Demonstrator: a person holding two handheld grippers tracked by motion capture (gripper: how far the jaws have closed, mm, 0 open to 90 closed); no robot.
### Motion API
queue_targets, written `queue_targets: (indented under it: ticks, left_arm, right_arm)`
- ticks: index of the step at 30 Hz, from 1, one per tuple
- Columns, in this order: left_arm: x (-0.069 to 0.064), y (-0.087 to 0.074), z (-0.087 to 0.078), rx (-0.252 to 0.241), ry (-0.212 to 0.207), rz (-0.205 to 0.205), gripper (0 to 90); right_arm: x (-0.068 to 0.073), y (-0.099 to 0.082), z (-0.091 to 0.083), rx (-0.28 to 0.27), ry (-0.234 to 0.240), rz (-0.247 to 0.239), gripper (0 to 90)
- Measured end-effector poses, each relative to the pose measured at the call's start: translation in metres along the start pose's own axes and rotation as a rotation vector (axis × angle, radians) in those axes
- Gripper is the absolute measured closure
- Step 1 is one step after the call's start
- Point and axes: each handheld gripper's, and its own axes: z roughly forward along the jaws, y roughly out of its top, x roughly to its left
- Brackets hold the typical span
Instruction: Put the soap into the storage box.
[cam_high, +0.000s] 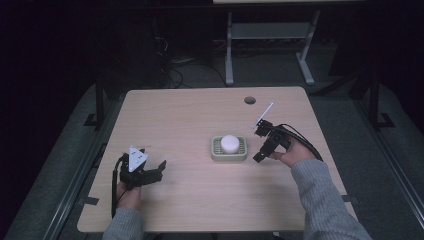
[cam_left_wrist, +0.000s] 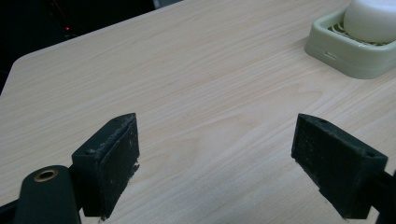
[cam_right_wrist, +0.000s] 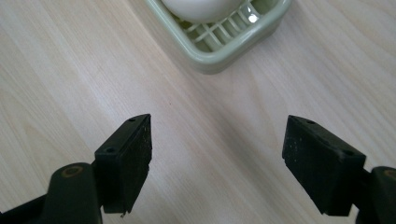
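A pale green slatted dish (cam_high: 215, 149) sits right of the table's middle and holds a round white soap (cam_high: 230, 143). My right gripper (cam_high: 260, 144) hovers just right of the dish, jaws wide open and empty. In the right gripper view the dish (cam_right_wrist: 219, 56) and the soap (cam_right_wrist: 201, 8) lie beyond the open gripper (cam_right_wrist: 217, 161). My left gripper (cam_high: 159, 171) rests near the front left of the table, open and empty. From the left gripper view, the dish (cam_left_wrist: 345, 60) and soap (cam_left_wrist: 371, 21) appear far off at the upper right, past the gripper (cam_left_wrist: 215, 154).
The light wooden table (cam_high: 190, 115) has a round cable hole (cam_high: 250, 100) near its far edge. Beyond it, on a dark floor, stands a white desk frame (cam_high: 270, 37) among cables. Bare tabletop stretches between the two grippers.
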Motion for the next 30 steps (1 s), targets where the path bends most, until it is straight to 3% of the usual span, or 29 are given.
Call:
queue_targets:
  ticks: [30]
  left_arm:
    - [-0.001,0.0,0.0,0.007,0.002,0.006,14.8]
  right_arm:
    - [-0.004,-0.056,0.003,-0.018,0.013,0.063,23.7]
